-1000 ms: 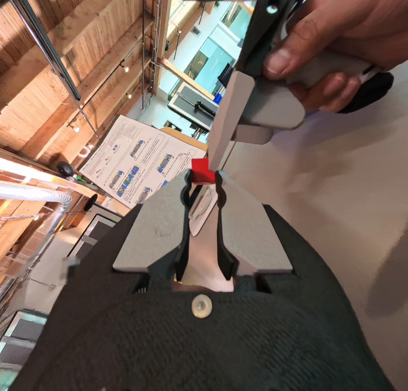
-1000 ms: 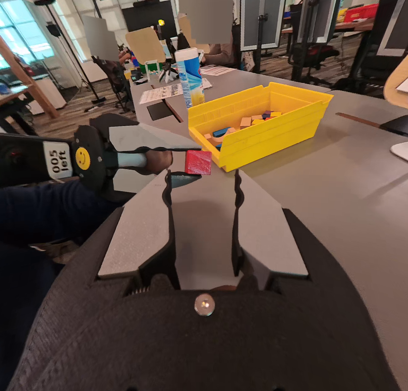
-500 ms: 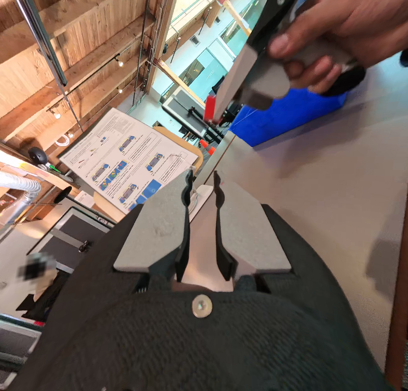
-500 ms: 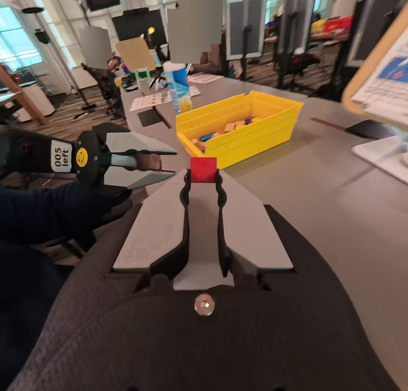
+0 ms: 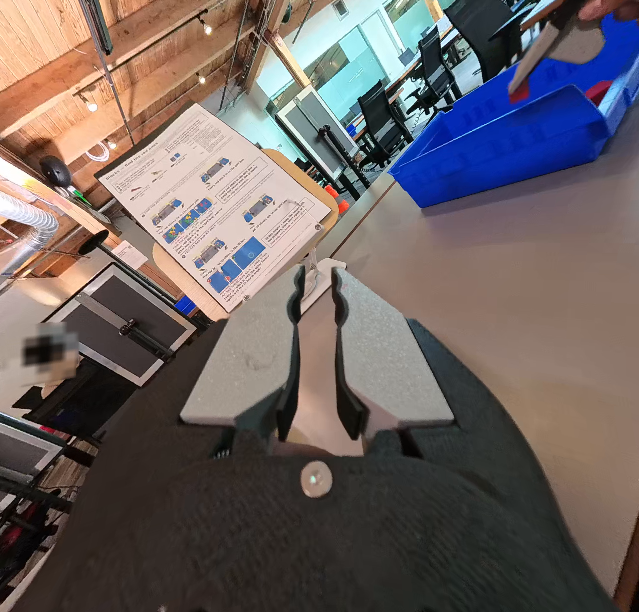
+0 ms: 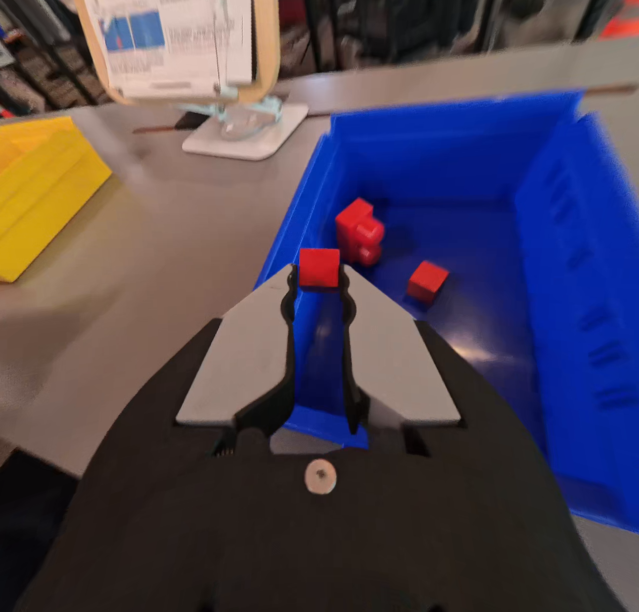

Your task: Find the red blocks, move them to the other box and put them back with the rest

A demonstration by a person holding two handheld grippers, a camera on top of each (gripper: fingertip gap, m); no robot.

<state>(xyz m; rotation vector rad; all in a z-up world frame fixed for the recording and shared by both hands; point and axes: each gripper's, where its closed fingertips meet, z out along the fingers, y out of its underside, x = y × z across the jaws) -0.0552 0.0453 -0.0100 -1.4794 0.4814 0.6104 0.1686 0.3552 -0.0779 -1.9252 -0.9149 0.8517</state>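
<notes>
My right gripper (image 6: 318, 271) is shut on a red cube (image 6: 318, 267) and holds it over the near left edge of the blue box (image 6: 539, 249). Inside the box lie a notched red block (image 6: 359, 235) and a small red cube (image 6: 427, 283). The yellow box (image 6: 41, 194) stands at the left. My left gripper (image 5: 316, 277) is empty with its jaws a little apart, over the grey table. In the left wrist view the blue box (image 5: 501, 149) is at the upper right, with the right gripper (image 5: 518, 83) and its red cube (image 5: 519, 93) above it.
An instruction sheet on a wooden board with a white stand (image 6: 242, 135) stands at the table's far side, also in the left wrist view (image 5: 214, 201). Office chairs and desks (image 5: 428, 73) lie beyond the grey table (image 5: 484, 301).
The red cube passed from my left gripper to my right one. My right gripper then swung right from the yellow box to above the blue box. My left gripper stays empty and drew away.
</notes>
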